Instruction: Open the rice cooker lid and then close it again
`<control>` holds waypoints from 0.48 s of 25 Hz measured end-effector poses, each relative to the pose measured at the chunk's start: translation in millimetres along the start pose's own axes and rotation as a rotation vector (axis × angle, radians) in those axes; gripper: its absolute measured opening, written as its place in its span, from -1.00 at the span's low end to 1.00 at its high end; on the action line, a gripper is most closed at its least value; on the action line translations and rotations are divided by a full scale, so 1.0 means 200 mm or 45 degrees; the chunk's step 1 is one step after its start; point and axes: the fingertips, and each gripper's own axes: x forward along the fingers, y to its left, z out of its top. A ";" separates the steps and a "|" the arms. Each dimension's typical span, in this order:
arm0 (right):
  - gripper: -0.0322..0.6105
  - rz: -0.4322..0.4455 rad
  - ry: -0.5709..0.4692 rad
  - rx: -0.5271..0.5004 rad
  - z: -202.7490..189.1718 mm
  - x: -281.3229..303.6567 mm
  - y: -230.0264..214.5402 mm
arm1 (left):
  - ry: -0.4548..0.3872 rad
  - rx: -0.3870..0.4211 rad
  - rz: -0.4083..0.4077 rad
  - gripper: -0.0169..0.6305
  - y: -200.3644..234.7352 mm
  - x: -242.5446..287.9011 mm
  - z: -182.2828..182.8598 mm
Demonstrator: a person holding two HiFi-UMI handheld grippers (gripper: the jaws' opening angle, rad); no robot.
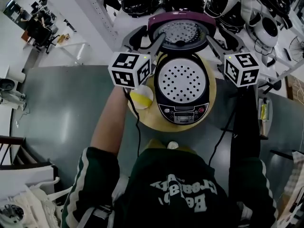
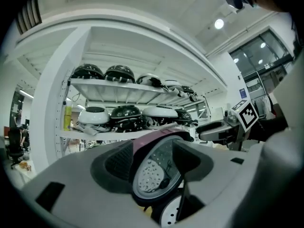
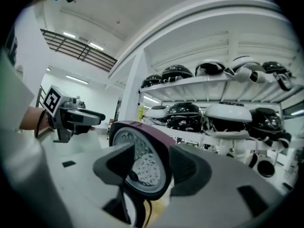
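Observation:
The rice cooker stands on a round wooden table with its purple-rimmed lid raised upright. A white perforated plate shows inside the pot. My left gripper straddles the lid's left edge, and my right gripper straddles its right edge. In the left gripper view the lid stands between the two pads of the left gripper. In the right gripper view the lid likewise stands between the pads of the right gripper. Both sets of jaws stand wide and I see neither pressing on the rim.
A yellow and white round object lies on the table left of the cooker. White shelves just behind hold several more rice cookers. Black cables hang off the table's front. The floor around is grey.

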 end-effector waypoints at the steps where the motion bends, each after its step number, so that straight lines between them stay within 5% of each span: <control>1: -0.15 0.006 -0.005 0.000 0.02 0.02 -0.02 | -0.001 -0.004 -0.005 -0.18 0.02 0.03 0.02; 12: -0.05 0.116 0.010 0.051 0.16 0.24 -0.12 | 0.057 -0.150 -0.097 0.01 0.11 0.27 0.13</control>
